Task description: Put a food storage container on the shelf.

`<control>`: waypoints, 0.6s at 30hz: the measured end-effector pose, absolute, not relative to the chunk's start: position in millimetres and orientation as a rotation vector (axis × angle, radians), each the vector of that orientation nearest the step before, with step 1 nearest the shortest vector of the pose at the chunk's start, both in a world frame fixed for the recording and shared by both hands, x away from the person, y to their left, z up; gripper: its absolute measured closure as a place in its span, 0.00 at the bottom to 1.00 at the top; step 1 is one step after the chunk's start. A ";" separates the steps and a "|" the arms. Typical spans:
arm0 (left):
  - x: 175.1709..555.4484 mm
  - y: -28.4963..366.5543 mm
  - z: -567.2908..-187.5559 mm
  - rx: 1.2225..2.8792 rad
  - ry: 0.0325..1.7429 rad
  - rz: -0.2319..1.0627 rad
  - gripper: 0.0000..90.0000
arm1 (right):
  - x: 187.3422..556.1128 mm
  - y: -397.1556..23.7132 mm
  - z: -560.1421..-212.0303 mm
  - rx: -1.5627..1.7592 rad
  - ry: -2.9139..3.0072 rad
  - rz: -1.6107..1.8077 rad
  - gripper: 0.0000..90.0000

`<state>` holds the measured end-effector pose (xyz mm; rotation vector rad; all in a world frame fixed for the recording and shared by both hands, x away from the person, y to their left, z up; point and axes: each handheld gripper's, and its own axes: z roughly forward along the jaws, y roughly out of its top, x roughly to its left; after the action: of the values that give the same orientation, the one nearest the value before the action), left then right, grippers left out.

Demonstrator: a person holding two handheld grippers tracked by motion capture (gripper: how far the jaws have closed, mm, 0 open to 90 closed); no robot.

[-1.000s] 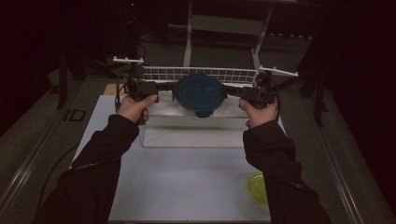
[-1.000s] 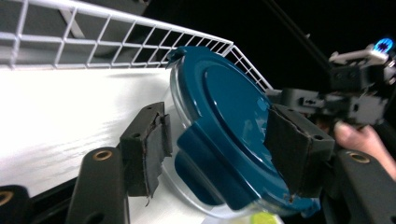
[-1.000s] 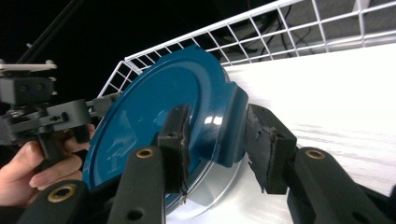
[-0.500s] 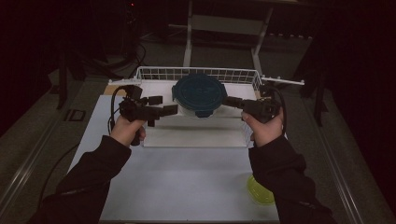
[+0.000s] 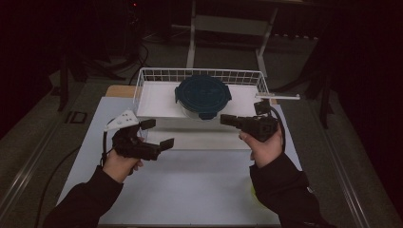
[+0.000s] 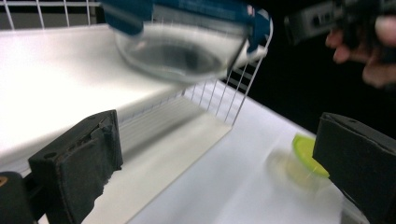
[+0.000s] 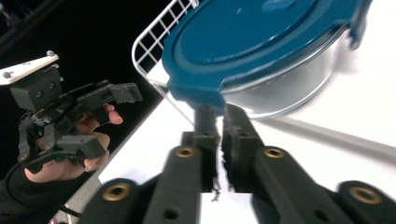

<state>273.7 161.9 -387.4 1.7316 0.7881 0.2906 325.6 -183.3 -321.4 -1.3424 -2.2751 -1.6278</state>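
Note:
A round clear container with a dark blue clip lid (image 5: 203,94) sits in a white wire basket (image 5: 199,71) at the back of the table. My left gripper (image 5: 159,134) hovers in front of the basket's left corner; its jaws have just opened and stand wide apart, empty. In the left gripper view the container (image 6: 180,44) lies well beyond that gripper (image 6: 219,158). My right gripper (image 5: 223,118) is just in front of the container's right side; its jaws have just closed on nothing. In the right gripper view its tips (image 7: 217,116) sit below a lid clip (image 7: 196,95).
The basket rests on a white board (image 5: 199,137) on a pale table mat (image 5: 190,190). A lime-green round object (image 6: 306,156) lies on the mat near the front right. A metal stand (image 5: 228,28) rises behind the table. The surroundings are dark.
Both hands have pulled back from the container toward the person, the left one farther and lower. The left jaws opened wide, and the right jaws came together. The container stayed in the basket.

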 end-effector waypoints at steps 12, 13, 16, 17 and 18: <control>253.9 167.7 -442.2 1.723 0.845 0.267 0.01 | 332.9 -157.7 -329.6 -1.308 -2.308 -1.583 1.00; 252.4 167.7 -445.8 1.720 0.846 0.272 0.01 | 334.1 -156.0 -330.1 -1.304 -2.302 -1.582 1.00; 249.0 168.6 -455.3 1.702 0.845 0.269 0.01 | 336.0 -150.3 -329.2 -1.302 -2.301 -1.585 1.00; 248.3 169.0 -458.4 1.692 0.840 0.258 0.01 | 336.6 -148.5 -328.3 -1.298 -2.299 -1.589 1.00; 247.4 169.2 -461.5 1.686 0.837 0.250 0.01 | 337.3 -146.8 -327.3 -1.294 -2.306 -1.591 1.00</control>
<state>247.4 169.2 -461.5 1.6856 0.8369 0.2497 337.3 -146.8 -327.3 -1.2936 -2.3061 -1.5911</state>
